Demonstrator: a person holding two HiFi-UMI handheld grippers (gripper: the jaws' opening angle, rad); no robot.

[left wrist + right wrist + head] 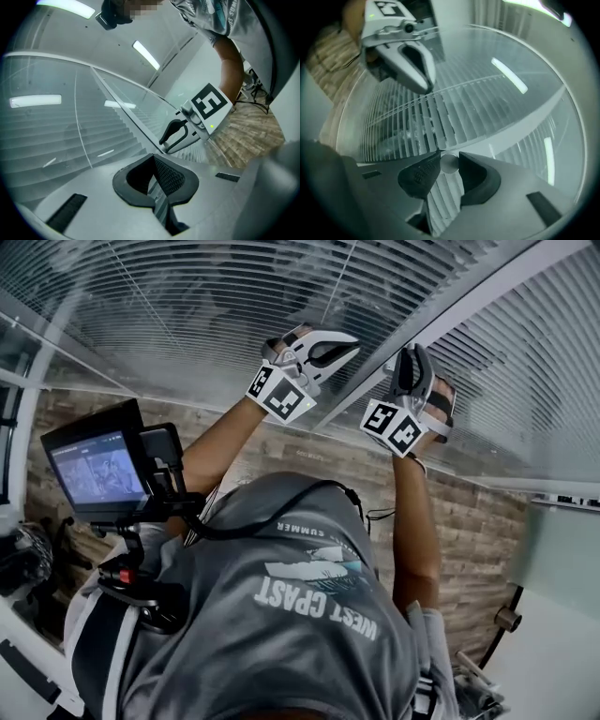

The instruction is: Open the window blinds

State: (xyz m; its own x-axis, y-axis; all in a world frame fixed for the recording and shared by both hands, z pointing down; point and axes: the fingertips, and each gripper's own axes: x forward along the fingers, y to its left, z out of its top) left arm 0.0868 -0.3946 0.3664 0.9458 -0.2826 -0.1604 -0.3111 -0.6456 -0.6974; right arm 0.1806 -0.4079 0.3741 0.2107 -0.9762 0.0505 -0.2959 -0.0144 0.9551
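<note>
I see cool, dim teal light, ceiling strip lights (pixel 145 55) glaring, reflections streaking the blinds (pixel 440 117), fisheye edges vignetted dark.

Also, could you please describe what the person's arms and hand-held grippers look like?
The left white plastic hand-held gripper and the right white plastic hand-held gripper have black textured pads, and each bears a white cube with black square markers. The person wears a grey printed short-sleeved T-shirt.

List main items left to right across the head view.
Black camera monitor with lit screen → white-and-black left gripper → white-and-black right gripper → pale frosted panel.
</note>
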